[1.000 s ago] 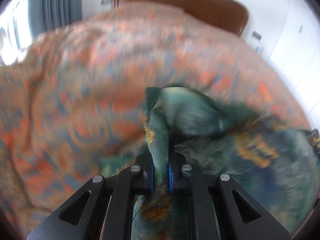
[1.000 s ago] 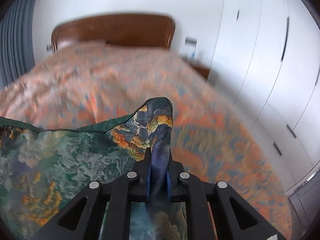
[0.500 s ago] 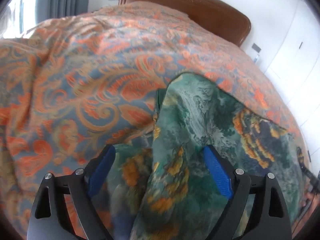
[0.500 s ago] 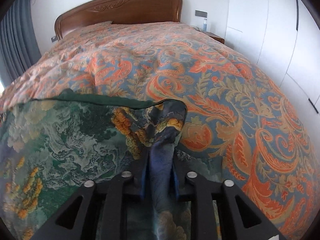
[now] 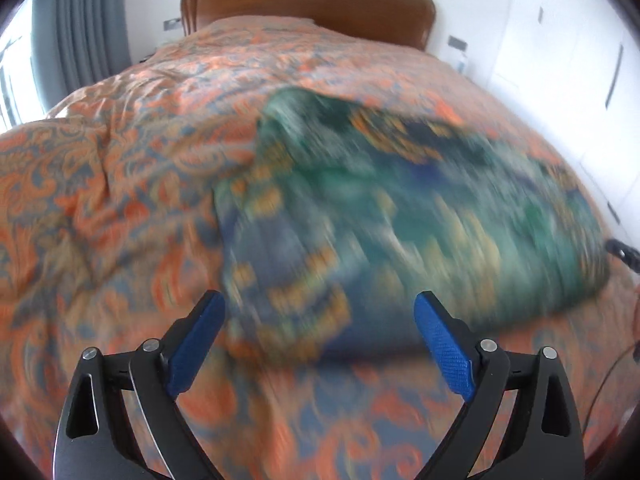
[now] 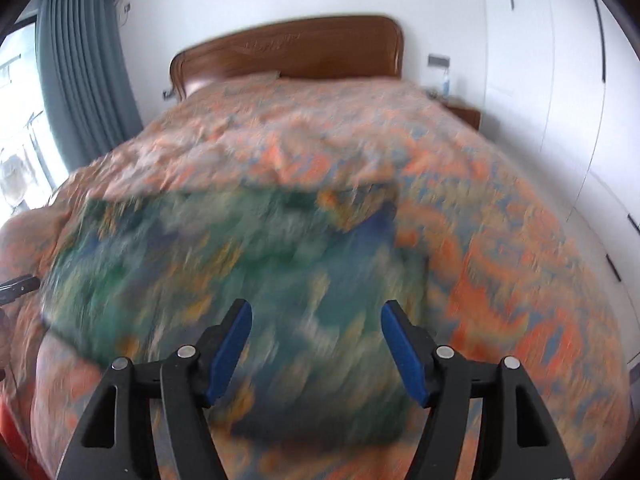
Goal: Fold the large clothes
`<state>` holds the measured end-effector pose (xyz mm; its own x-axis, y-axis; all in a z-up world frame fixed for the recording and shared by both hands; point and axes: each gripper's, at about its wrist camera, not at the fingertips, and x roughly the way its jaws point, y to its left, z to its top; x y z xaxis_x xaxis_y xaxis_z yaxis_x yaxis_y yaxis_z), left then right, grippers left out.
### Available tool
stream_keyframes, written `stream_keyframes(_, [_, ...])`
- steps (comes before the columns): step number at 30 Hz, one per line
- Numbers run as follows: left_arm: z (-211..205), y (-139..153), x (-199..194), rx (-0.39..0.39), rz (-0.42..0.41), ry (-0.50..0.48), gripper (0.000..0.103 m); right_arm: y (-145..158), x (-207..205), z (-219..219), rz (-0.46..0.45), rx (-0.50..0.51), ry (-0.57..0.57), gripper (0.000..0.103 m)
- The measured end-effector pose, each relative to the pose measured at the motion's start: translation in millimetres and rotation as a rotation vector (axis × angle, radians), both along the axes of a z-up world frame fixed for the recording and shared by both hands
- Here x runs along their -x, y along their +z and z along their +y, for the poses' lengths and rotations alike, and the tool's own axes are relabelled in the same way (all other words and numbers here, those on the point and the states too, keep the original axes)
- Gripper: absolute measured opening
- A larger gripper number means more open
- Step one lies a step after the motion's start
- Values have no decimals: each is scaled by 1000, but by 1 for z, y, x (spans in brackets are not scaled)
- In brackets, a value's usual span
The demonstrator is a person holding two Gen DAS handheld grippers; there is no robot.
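Left gripper (image 5: 320, 312): blue-padded fingers (image 5: 196, 340) spread wide, nothing held between them. Right gripper (image 6: 316, 322): fingers (image 6: 402, 354) likewise spread apart, nothing clamped.

Green-and-blue printed garment of thin fabric with orange-yellow patches (image 5: 400, 216) is seen lying on the bed just ahead of both finger pairs, apart from the pads. In the left wrist view it sits ahead of the fingers and extends off to their right; its near edge falls between the two fingertips, slightly beyond them. In the right wrist view the same garment (image 6: 224, 264) lies ahead and to the left of the fingers, with its near edge dropping behind the finger tips. Heavy motion blur in both views; fold lines and layer count cannot be told.

Under the garment, an orange-and-blue paisley bedspread (image 5: 120, 184) is spread across the whole bed. Beyond it, a brown wooden headboard (image 6: 288, 52) is seen against the white wall. Grey curtain (image 6: 84, 80) far left of the fingers, white wardrobe doors (image 6: 560, 80) far right.
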<state>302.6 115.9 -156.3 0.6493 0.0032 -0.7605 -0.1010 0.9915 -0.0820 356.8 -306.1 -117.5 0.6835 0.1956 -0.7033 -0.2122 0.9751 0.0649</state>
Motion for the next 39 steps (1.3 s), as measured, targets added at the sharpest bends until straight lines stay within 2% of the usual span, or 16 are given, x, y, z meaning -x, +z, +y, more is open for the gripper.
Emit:
stream_keyframes(2, [-15,-2,17,-16,4,-4,96,-19,4,0,53,27,-22,69])
stream_keyframes(5, [-30,-3,32,-23,22,-18,99,-29,16,-6,59,10,-97,69])
stream_keyframes(9, [-52,4,36,-24,23,-68,99,-17,60,-10,-28,-132,-161,69])
stream_keyframes(13, [-74,24,19,57,4,-130,99,-12,105,5,-101,-158,-137,69])
stream_keyframes(16, [-98,26,-10,63,19,-192,99,-15,130,12,-118,-180,-126,69])
stream_keyframes(18, [-117,16,-39,9,57,-250,99,-18,140,13,-102,-212,-115,69])
stream_keyframes(20, [-128,4,-60,-28,99,-260,99,-20,145,12,-83,-243,-108,69])
stream_keyframes(23, [-139,-8,-107,-63,146,-261,101,-22,150,6,-63,-265,-110,69])
stream_keyframes(26, [-143,-3,-155,-91,152,-248,101,-25,155,-3,-53,-279,-126,69])
stream_keyframes(30, [-135,0,-215,-50,175,-153,100,-36,155,-13,-23,-304,-150,69])
stream_keyframes(35, [-129,-1,-243,-14,161,-75,99,-47,155,-21,-8,-324,-170,69])
stream_keyframes(39, [-137,1,-227,-28,147,-126,99,-47,158,-23,-23,-313,-169,69])
